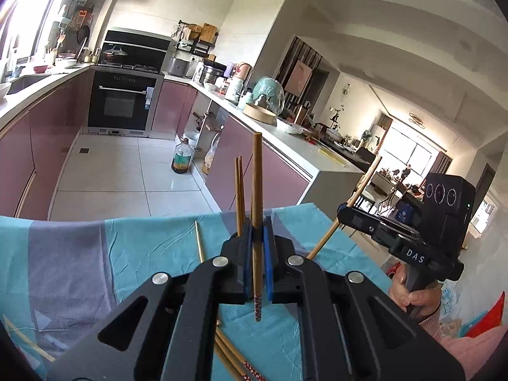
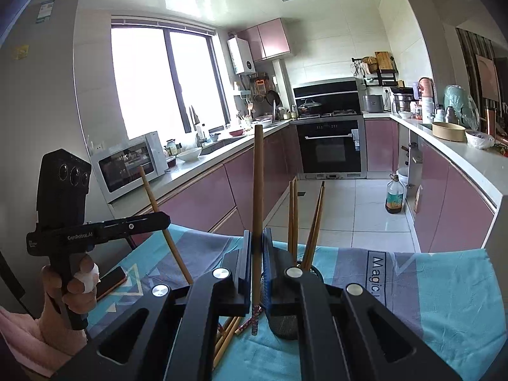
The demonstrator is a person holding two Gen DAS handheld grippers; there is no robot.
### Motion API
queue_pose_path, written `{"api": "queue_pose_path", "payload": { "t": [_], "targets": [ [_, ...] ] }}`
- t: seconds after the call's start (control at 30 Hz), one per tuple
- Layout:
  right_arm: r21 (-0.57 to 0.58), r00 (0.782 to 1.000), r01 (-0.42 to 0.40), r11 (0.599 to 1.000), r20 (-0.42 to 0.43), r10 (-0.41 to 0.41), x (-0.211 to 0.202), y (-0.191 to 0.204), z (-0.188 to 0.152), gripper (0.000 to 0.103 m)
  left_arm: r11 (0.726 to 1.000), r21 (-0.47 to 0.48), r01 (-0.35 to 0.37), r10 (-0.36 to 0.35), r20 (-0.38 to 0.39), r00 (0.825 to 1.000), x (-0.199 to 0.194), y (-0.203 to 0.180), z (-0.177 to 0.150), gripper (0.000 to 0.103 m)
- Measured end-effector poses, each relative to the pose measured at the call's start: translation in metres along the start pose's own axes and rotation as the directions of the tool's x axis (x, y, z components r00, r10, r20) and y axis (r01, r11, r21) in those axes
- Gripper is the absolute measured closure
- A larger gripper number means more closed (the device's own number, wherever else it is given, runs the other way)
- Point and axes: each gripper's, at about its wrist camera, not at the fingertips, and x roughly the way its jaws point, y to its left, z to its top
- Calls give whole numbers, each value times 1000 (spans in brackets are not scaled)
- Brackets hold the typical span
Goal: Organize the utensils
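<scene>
My left gripper (image 1: 257, 225) is shut on a wooden chopstick (image 1: 257, 174) that stands upright, its patterned end down over the teal and grey cloth (image 1: 143, 247). My right gripper (image 2: 257, 232) is shut on another upright chopstick (image 2: 257, 174). A dark mesh holder (image 2: 282, 327) just right of it has several chopsticks (image 2: 293, 216) standing in it. Loose chopsticks (image 2: 225, 333) lie on the cloth below. Each view shows the other gripper off to the side with its chopstick tilted: the right gripper (image 1: 341, 212) and the left gripper (image 2: 166, 219).
A phone (image 2: 111, 281) lies on the cloth at the left. One thin stick (image 1: 199, 241) lies alone near the table's far edge. Beyond the table are a tiled floor, pink cabinets, an oven (image 2: 331, 149) and an oil bottle (image 2: 394, 198) on the floor.
</scene>
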Motion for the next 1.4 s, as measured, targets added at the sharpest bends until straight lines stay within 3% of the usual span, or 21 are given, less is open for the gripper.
{"api": "queue_pose_path", "payload": {
  "t": [0.43,0.7,1.07,1.4],
  "targets": [
    [-14,997,32,999,76,-31,-4,-11,31,98,999,32,-18,16,85,996,11,-19,55,96],
    [-22,998,53,998,17,-53,26,-11,22,98,995,69,-76,78,-24,997,56,-18,40,96],
    [-1,990,81,997,-113,-81,70,-20,-3,98,987,111,-115,132,-157,979,111,-5,9,96],
    [8,981,97,995,-169,-94,88,-21,-13,97,982,132,-132,153,-163,975,118,-2,8,95]
  ]
}}
